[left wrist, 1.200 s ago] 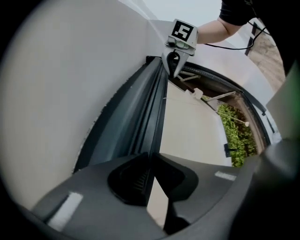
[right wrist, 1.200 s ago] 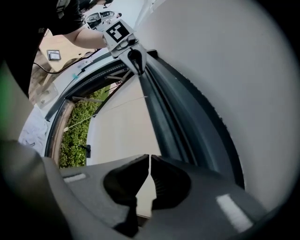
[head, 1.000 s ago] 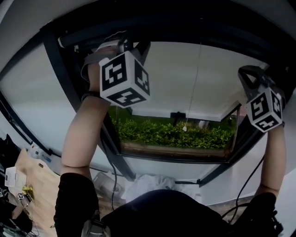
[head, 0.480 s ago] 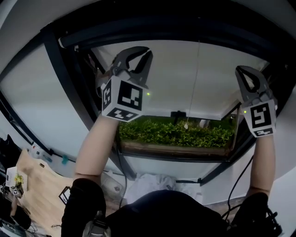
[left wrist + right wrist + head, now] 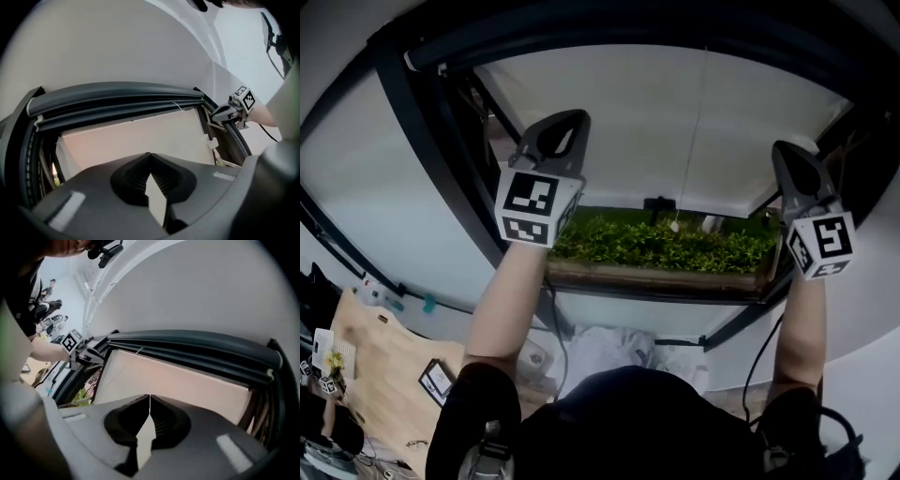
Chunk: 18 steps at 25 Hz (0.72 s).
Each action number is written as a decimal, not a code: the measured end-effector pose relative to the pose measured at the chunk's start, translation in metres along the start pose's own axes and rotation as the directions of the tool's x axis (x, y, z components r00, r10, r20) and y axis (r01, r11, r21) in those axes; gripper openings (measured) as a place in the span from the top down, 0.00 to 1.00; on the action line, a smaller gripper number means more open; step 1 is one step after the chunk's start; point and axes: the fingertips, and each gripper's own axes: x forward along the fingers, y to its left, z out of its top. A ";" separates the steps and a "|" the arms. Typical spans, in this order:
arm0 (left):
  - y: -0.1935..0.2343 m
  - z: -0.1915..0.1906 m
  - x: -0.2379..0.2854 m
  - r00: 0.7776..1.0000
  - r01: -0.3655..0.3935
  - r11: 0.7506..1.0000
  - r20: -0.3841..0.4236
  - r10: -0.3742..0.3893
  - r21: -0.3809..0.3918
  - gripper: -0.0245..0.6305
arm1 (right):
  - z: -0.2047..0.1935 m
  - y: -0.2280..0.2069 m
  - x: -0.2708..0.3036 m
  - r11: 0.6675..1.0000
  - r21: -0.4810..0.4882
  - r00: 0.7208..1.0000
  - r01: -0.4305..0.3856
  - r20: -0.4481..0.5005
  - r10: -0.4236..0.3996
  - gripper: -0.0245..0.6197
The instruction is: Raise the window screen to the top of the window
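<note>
Screen (image 5: 675, 131) pale, smooth, flat; top edge tucked behind dark grooved frame (image 5: 117, 96). Left gripper (image 5: 150, 155) and right gripper (image 5: 150, 397) jaws closed, empty.

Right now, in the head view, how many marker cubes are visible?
2. One marker cube is left of centre; the other is at far right, slightly lower. None seems hidden.
</note>
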 end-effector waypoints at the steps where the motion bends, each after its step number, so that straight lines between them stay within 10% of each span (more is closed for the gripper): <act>1: 0.000 -0.006 -0.004 1.000 -0.014 1.000 -0.001 0.014 -0.022 0.95 | -0.009 -0.001 -0.003 0.999 0.026 1.000 0.030 -0.006 -0.030 0.95; 18: -0.062 -0.128 -0.050 0.992 0.003 0.987 -0.122 -0.023 -0.161 0.95 | -0.136 0.082 -0.037 0.932 0.360 0.989 -0.036 -0.120 0.084 0.95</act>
